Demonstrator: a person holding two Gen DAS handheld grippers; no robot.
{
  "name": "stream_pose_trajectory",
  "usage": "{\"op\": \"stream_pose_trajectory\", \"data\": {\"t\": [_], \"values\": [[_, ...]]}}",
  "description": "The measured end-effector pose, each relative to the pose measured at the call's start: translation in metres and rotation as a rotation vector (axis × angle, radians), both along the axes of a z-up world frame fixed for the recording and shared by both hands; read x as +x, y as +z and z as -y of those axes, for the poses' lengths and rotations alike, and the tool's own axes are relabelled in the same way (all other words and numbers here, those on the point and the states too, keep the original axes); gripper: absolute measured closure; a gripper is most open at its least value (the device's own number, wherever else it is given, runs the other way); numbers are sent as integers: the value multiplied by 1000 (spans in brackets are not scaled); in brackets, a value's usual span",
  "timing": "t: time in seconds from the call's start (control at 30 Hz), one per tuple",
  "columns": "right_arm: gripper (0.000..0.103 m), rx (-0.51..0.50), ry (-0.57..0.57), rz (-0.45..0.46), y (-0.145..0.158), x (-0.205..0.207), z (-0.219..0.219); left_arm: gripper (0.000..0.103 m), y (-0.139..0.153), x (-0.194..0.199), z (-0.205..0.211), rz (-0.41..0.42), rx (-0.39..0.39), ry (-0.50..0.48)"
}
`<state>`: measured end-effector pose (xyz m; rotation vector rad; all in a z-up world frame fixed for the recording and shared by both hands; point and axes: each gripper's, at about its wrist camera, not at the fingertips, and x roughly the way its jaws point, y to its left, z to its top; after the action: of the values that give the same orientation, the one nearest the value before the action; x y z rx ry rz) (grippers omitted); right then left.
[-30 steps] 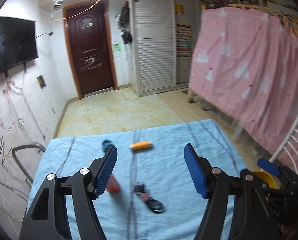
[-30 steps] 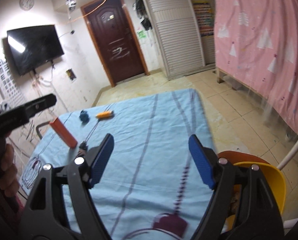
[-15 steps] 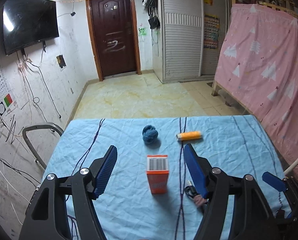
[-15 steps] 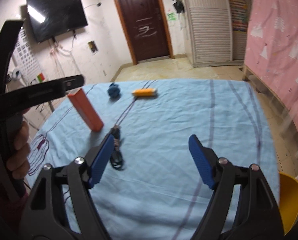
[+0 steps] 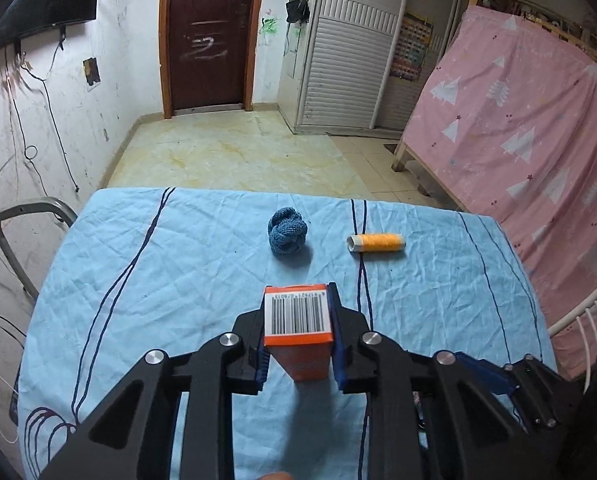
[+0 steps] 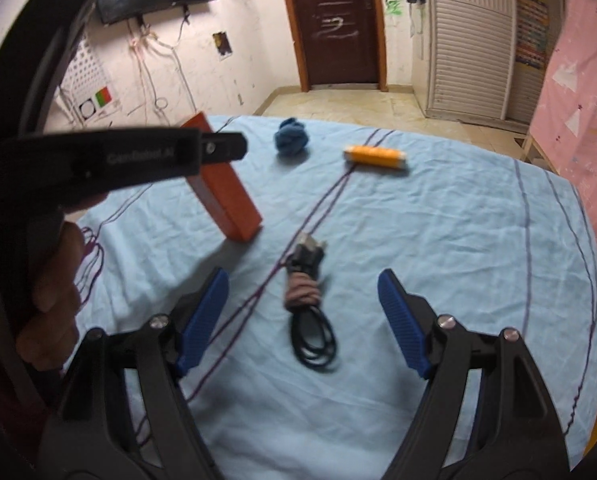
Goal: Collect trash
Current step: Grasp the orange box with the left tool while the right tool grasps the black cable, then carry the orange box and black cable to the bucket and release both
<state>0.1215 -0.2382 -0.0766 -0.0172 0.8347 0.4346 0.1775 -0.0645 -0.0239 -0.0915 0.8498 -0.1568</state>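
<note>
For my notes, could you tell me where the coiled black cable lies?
In the right wrist view, the black cable lies on the blue cloth ahead of the open right tongs, right of the orange box.

Orange box [image 5: 298,336], blue yarn ball [image 5: 287,232], pale-blue line-patterned cloth [image 5: 178,264].

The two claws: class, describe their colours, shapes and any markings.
Both the left claw and right claw have black angular frames with triangular cut-outs, silver round bolts and ribbed blue pads. Pale lettering, too blurred to read, runs along the left claw's side in the right wrist view.
</note>
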Motion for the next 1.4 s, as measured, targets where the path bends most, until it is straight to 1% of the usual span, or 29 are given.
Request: {"op": "stream_pose_trajectory", "data": {"t": [0.2, 0.23, 0.27, 0.3, 0.37, 0.43, 0.47, 0.5, 0.57, 0.8, 1.03, 1.4], "values": [[29, -34, 17, -38, -5, 10, -16, 88, -2, -1, -5, 13, -43, -21], [32, -39, 17, -42, -5, 12, -17, 88, -2, -1, -7, 13, -56, -25], [37, -44, 16, -47, -6, 13, -18, 88, -2, 0, -8, 12, -63, -25], [47, -53, 12, -55, -7, 15, -20, 88, -2, -1, -10, 12, -69, -25], [56, -64, -1, -58, -8, 17, -19, 88, -1, -1, -13, 14, -73, -21], [74, -93, -18, -48, -8, 18, -19, 88, -1, -2, -13, 15, -75, -22], [79, -99, -25, -47, -9, 19, -19, 88, 0, -2, -14, 17, -75, -24], [81, -100, -31, -46, -9, 20, -17, 88, 0, -3, -13, 19, -73, -26], [82, -90, -37, -45, -9, 19, -15, 88, 2, -6, -12, 26, -75, -32], [83, -45, -54, 9, 5, 7, -4, 88, 17, -16, -10, 63, -70, -31], [83, 25, -110, 63, 26, -10, 30, 88, 39, -31, 3, 109, -56, -39], [83, 118, -220, 162, 52, -45, 92, 88, 74, -66, 51, 193, -16, -106]]}}
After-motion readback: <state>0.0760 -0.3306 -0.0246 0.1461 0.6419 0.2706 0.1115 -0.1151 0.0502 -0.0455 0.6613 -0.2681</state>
